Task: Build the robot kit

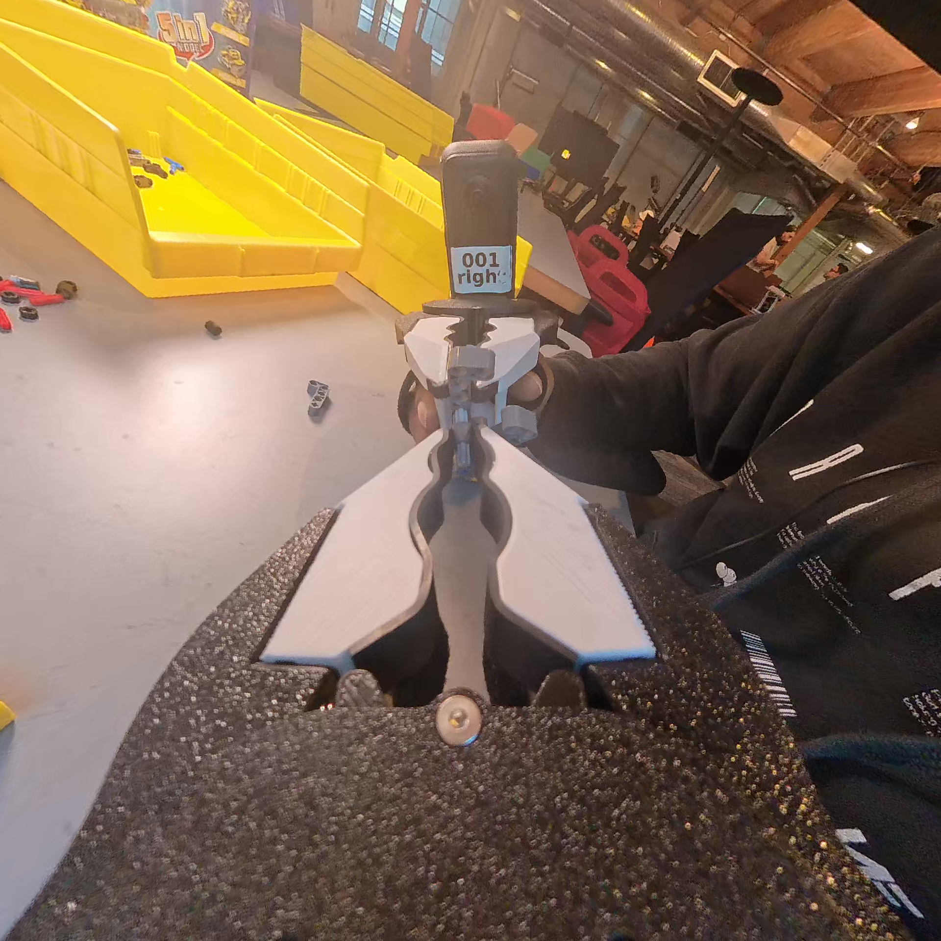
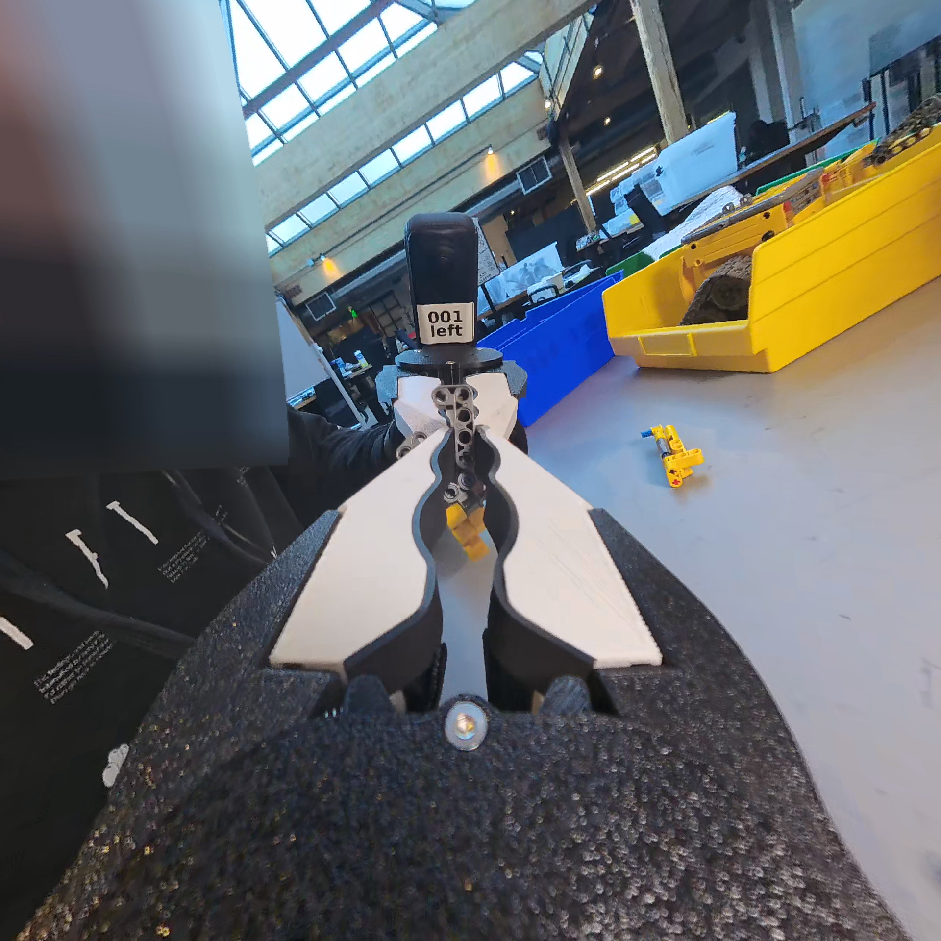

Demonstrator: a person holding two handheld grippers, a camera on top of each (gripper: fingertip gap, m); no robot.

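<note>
My two grippers face each other tip to tip above a grey table [image 1: 153, 483] and share one small grey building-toy assembly [image 1: 518, 421]. My left gripper [image 1: 461, 438] is shut on its near end. The right gripper [image 1: 471, 366], held by a gloved hand, clamps the far end. In the right wrist view, my right gripper [image 2: 464, 443] is shut on a grey beam with holes [image 2: 461, 412]. Yellow pieces [image 2: 466, 532] hang from it between the fingers. The left gripper [image 2: 453, 402] grips the beam's far end.
Yellow bins [image 1: 244, 254] stand at the back left, with red and black loose parts [image 1: 30, 300] and a dark connector [image 1: 318, 398] on the table. On the right are a yellow bin [image 2: 764, 326] holding a tracked part, a blue bin [image 2: 555, 346] and a small yellow assembly [image 2: 674, 461]. A person in a black top [image 1: 789, 509] stands close. Left and right tips are no more than a few centimetres apart. From either gripper's tips it is about 20 cm to the dark connector [image 1: 318, 398].
</note>
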